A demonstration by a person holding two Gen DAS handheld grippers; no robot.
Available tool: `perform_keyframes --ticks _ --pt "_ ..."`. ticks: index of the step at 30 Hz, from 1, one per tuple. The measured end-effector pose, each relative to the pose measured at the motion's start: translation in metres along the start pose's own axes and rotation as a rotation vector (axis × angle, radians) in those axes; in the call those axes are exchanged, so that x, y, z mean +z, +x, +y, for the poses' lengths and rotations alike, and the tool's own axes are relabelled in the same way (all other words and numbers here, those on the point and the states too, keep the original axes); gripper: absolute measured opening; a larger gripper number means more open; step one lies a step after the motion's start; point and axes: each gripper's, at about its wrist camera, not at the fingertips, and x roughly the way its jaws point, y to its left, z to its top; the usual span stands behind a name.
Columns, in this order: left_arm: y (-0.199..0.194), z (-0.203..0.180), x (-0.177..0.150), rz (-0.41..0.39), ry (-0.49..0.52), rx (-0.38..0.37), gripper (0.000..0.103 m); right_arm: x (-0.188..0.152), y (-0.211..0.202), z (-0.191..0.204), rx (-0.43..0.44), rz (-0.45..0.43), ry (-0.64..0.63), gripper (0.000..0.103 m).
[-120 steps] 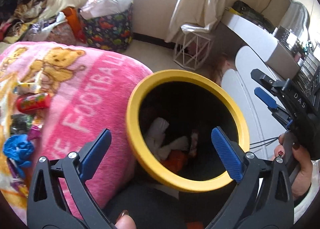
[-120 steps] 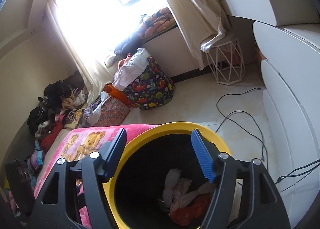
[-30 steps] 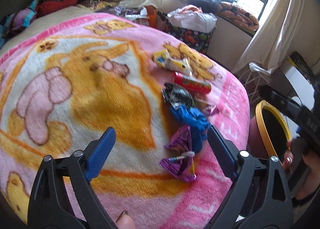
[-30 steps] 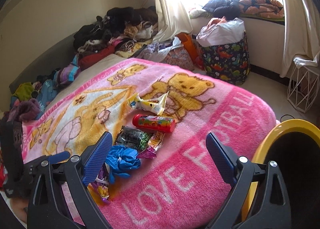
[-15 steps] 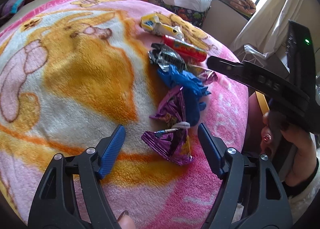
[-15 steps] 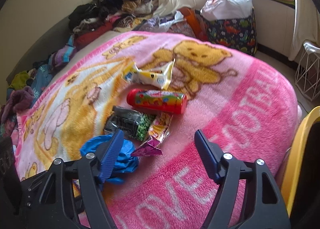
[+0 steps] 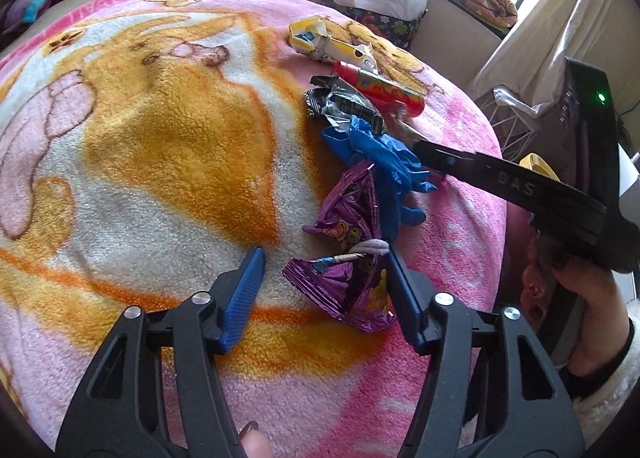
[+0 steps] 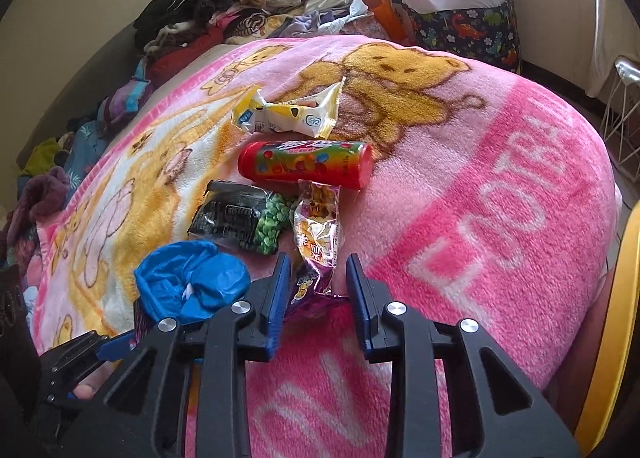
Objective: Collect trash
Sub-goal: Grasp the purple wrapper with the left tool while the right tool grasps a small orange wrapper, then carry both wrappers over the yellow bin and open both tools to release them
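Note:
Trash lies on a pink bear blanket (image 7: 160,146). My left gripper (image 7: 324,290) is open around a crumpled purple foil wrapper (image 7: 340,282) with a lollipop stick. Beyond it lie blue gloves (image 7: 380,162), a black wrapper (image 7: 340,102), a red candy tube (image 7: 380,88) and a yellow wrapper (image 7: 324,42). My right gripper (image 8: 316,290) is narrowly open around the end of a purple-and-yellow snack wrapper (image 8: 318,234). The same gloves (image 8: 192,278), black-green wrapper (image 8: 244,218), red tube (image 8: 304,164) and yellow wrapper (image 8: 288,114) show in the right wrist view.
The yellow-rimmed bin (image 8: 616,330) stands off the bed's right edge, its rim also in the left wrist view (image 7: 538,166). Clothes (image 8: 224,18) are piled at the back, a patterned basket (image 8: 472,30) under the window. A white wire stand (image 7: 512,126) is on the floor.
Both grippers came from over the bin to the bed, dropped to the trash and narrowed: the left around the purple foil wrapper, the right around the snack wrapper.

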Motion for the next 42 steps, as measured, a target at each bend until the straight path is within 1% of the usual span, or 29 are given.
perform_keyframes --ticks 6,8,11,15,22,30,37,42 --pt "-0.001 0.005 0.001 0.001 -0.020 -0.008 0.043 -0.006 -0.016 -0.006 0.010 -0.012 0.030 0.026" --pt "-0.002 0.009 0.001 -0.002 -0.040 -0.012 0.038 -0.009 -0.021 -0.007 0.010 -0.017 0.034 0.026" --pt "-0.005 0.012 0.001 -0.009 -0.061 -0.018 0.034 -0.015 -0.030 -0.008 0.013 -0.028 0.037 0.026" --pt "-0.010 0.011 0.003 -0.023 -0.069 -0.017 0.033 -0.021 -0.042 -0.005 0.019 -0.041 0.022 0.025" --pt "-0.033 0.016 0.016 -0.092 -0.097 -0.008 0.031 -0.026 -0.057 -0.001 0.030 -0.071 0.009 0.022" --pt "-0.053 0.015 0.028 -0.148 -0.109 -0.006 0.031 -0.028 -0.072 0.000 0.041 -0.105 0.004 0.020" --pt "-0.062 -0.004 0.036 -0.175 -0.067 -0.024 0.031 -0.025 -0.093 0.003 0.046 -0.165 -0.017 0.019" --pt "-0.065 -0.025 0.041 -0.180 -0.023 -0.050 0.031 -0.018 -0.113 0.000 0.034 -0.222 -0.022 0.018"
